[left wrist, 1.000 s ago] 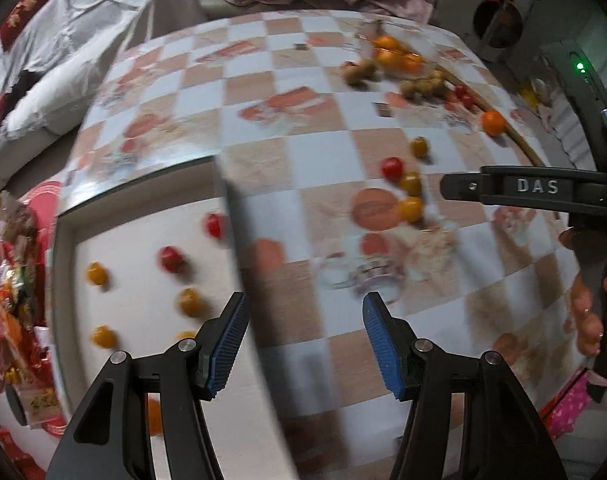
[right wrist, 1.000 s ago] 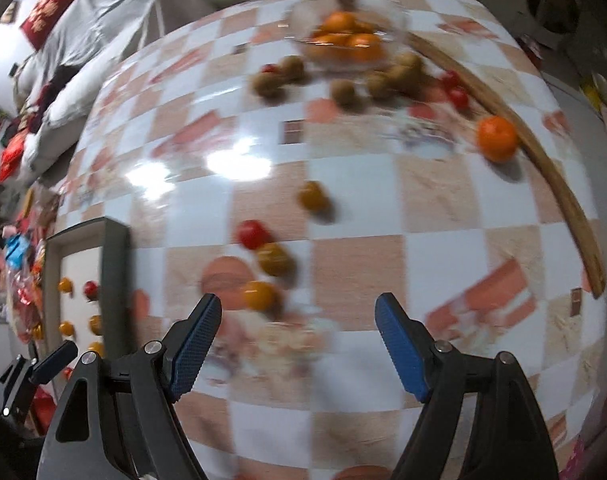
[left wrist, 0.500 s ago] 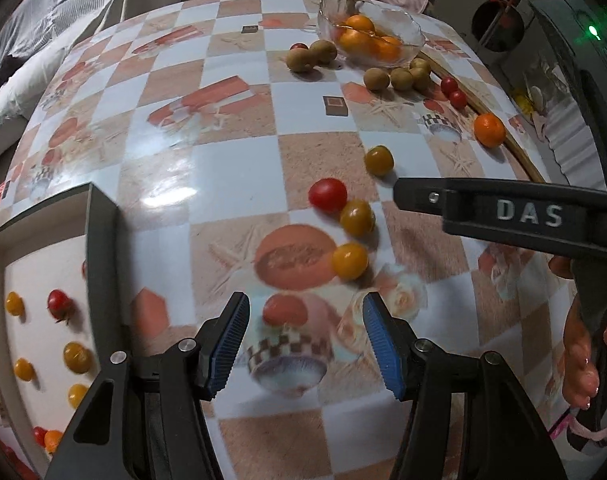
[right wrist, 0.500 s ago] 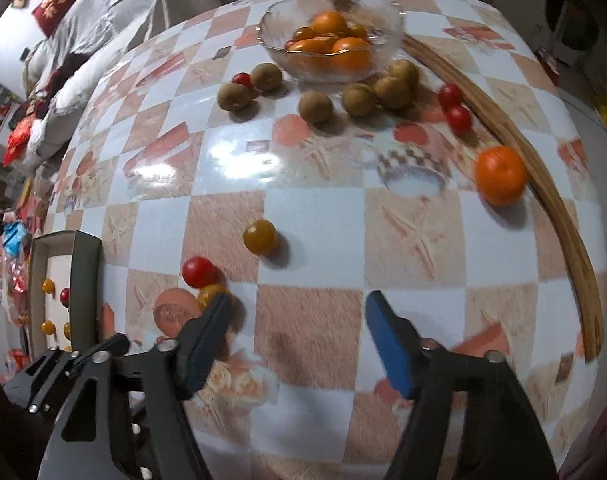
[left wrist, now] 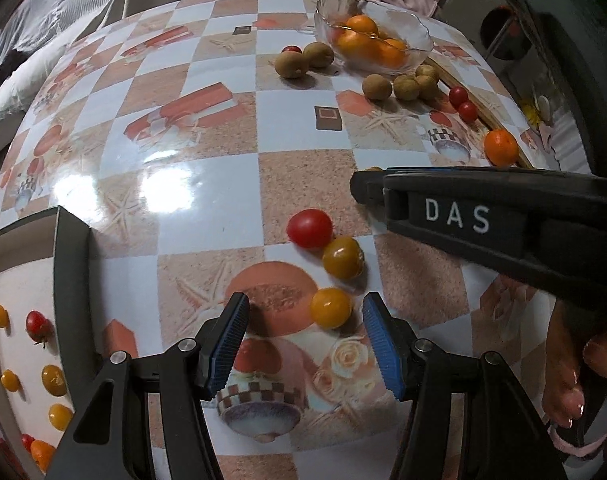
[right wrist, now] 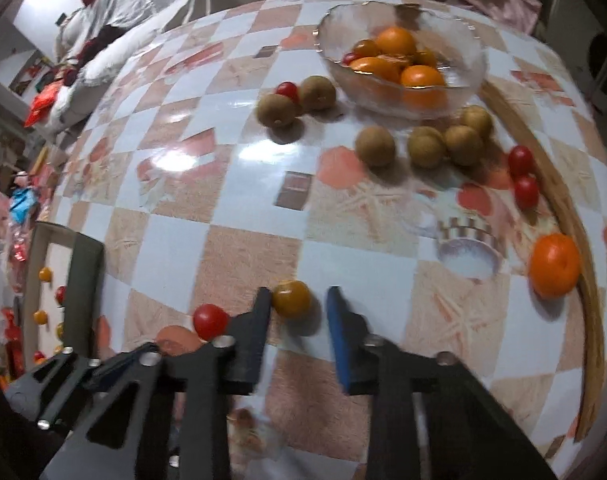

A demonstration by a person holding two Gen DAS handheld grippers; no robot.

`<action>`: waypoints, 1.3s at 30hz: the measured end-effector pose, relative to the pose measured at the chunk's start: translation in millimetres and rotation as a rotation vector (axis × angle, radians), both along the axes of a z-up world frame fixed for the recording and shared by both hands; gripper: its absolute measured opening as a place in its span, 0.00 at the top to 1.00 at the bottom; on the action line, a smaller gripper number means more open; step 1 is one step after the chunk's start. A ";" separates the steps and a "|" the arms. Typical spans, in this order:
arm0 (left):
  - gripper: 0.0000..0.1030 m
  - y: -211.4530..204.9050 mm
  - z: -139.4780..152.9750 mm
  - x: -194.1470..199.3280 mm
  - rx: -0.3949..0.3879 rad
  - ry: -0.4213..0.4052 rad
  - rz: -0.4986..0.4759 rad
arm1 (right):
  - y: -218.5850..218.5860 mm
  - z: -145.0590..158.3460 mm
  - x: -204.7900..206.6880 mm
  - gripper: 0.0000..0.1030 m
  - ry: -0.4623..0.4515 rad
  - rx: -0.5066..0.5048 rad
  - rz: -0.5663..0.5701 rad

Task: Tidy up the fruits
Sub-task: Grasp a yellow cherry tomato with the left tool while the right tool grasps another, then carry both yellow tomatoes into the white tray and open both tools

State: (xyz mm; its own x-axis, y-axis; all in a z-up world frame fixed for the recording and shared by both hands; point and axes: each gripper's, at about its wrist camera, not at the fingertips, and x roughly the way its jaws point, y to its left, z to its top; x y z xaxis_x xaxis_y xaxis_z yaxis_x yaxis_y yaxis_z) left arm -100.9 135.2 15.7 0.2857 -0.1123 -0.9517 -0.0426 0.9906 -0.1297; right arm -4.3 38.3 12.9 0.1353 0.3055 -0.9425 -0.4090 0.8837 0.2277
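My left gripper (left wrist: 305, 312) is open around a yellow cherry tomato (left wrist: 330, 307) on the table. Beyond it lie another yellow tomato (left wrist: 342, 257) and a red tomato (left wrist: 309, 227). My right gripper (right wrist: 299, 300) is open with a yellow tomato (right wrist: 291, 298) between its fingertips, close to the left finger; the red tomato (right wrist: 210, 321) lies left of it. The right gripper's arm (left wrist: 483, 216) crosses the left wrist view. A box (left wrist: 69, 280) at the left holds several cherry tomatoes.
A glass bowl (right wrist: 471, 76) of oranges stands at the back. Several brown kiwis (right wrist: 374, 146) and red tomatoes (right wrist: 525, 190) lie near it. A loose orange (right wrist: 553, 264) rests by the wooden rim (right wrist: 583, 240). A bed lies beyond the table.
Both grippers have moved forward and down to the tomato cluster. The right gripper's jaws have narrowed around a yellow tomato. The left gripper now brackets the nearest yellow tomato.
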 end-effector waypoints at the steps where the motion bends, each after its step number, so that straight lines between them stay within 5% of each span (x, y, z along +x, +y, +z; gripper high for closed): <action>1: 0.41 -0.7 -0.8 1.0 0.001 0.002 0.002 | 1.0 0.6 -0.4 0.79 -0.011 -0.010 0.006; 8: 0.42 -10.5 -4.3 5.7 0.041 0.008 -0.031 | -16.3 1.1 1.5 0.79 0.010 0.017 -0.055; 13: 0.78 -10.9 -2.5 9.6 0.013 0.012 -0.058 | -32.2 8.0 -2.0 0.79 0.018 0.035 -0.099; 24: 0.79 -3.1 11.4 -4.5 -0.055 0.013 -0.104 | -57.7 20.2 -35.5 0.79 0.050 0.052 -0.169; 39: 0.79 21.4 35.9 -40.2 -0.039 -0.009 -0.109 | -50.1 24.0 -82.9 0.79 0.112 0.049 -0.190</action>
State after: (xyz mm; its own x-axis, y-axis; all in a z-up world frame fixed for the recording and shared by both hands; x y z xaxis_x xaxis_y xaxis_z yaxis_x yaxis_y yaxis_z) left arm -141.1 156.6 51.6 0.2783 -0.1797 -0.9435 0.0660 0.9836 -0.1678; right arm -87.2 -11.8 36.9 0.0899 0.3302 -0.9396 -0.2056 0.9293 0.3069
